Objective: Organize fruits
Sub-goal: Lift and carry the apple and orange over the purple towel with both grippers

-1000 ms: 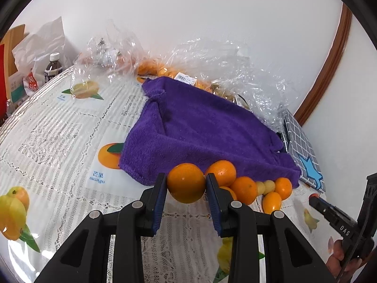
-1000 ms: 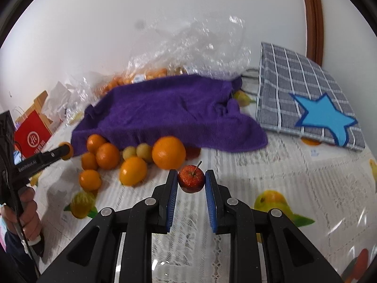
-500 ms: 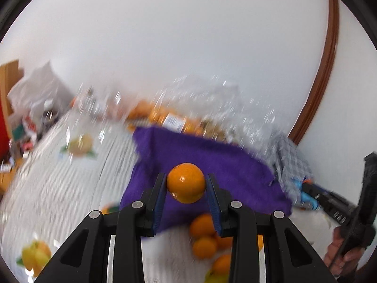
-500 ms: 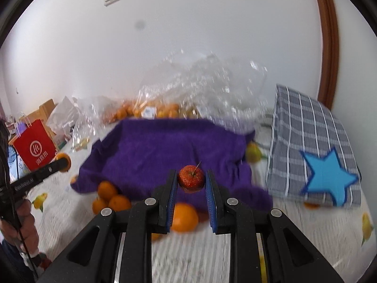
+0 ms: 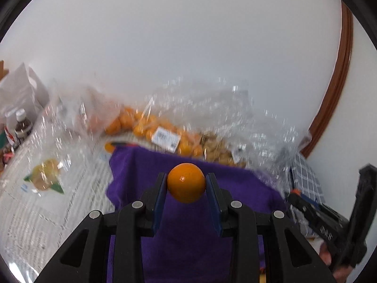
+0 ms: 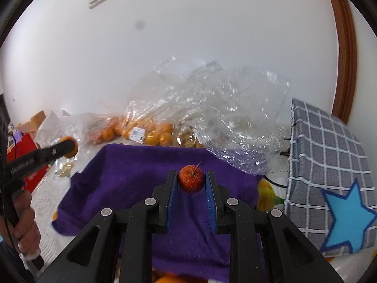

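Observation:
My left gripper (image 5: 186,184) is shut on an orange (image 5: 186,182) and holds it in the air above the purple towel (image 5: 193,240). My right gripper (image 6: 191,182) is shut on a small red apple (image 6: 190,181) with a stem, also held above the purple towel (image 6: 132,176). The left gripper with its orange shows at the left of the right wrist view (image 6: 68,149). The right gripper's body shows at the right edge of the left wrist view (image 5: 329,226). An orange peeks out at the bottom edge in the right wrist view (image 6: 167,279).
Clear plastic bags (image 6: 212,108) of oranges (image 5: 165,136) lie behind the towel against the wall. A grey checked cloth with a blue star (image 6: 329,188) lies to the right. A bottle (image 5: 22,125) and a red bag (image 6: 26,155) stand at the left.
Both grippers have lifted their fruits off the table and moved forward over the purple towel. The loose fruits at the towel's front edge have dropped out of sight below.

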Motion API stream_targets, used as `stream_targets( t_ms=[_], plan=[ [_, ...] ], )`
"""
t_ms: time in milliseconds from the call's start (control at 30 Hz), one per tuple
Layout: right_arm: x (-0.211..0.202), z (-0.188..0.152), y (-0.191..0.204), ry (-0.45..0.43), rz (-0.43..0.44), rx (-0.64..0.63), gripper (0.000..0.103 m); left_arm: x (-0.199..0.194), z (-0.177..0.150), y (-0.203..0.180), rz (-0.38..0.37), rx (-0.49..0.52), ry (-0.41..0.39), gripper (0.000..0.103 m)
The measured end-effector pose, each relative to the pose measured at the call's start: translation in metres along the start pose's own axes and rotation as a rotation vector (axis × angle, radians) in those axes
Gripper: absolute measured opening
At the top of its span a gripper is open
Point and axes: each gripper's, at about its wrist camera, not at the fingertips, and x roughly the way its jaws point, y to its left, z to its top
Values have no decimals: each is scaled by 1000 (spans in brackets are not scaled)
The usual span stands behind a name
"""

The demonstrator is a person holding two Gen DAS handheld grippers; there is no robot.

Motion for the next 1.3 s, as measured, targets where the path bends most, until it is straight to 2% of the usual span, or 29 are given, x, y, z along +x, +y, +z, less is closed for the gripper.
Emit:
stream_targets(
  t_ms=[167,333,700,1000,1167,1300],
  plan=[
    [21,-11,-8,46,8,30,24,13,-12,7,31,-5,32,32],
    [33,-18,-19,89,16,62,24,29,-17,17,52,-27,99,32],
    [55,-30,-20,183,18,49,24,48,-26,13,64,26,174,32],
    [64,-36,-16,222,20,30,24,55,-31,8,76,56,212,32],
    [62,-35,-15,217,-3,18,24,55,-32,4,74,70,221,32],
    [61,-34,-16,212,-12,16,24,63,-37,3,101,88,241,32]
  ],
)
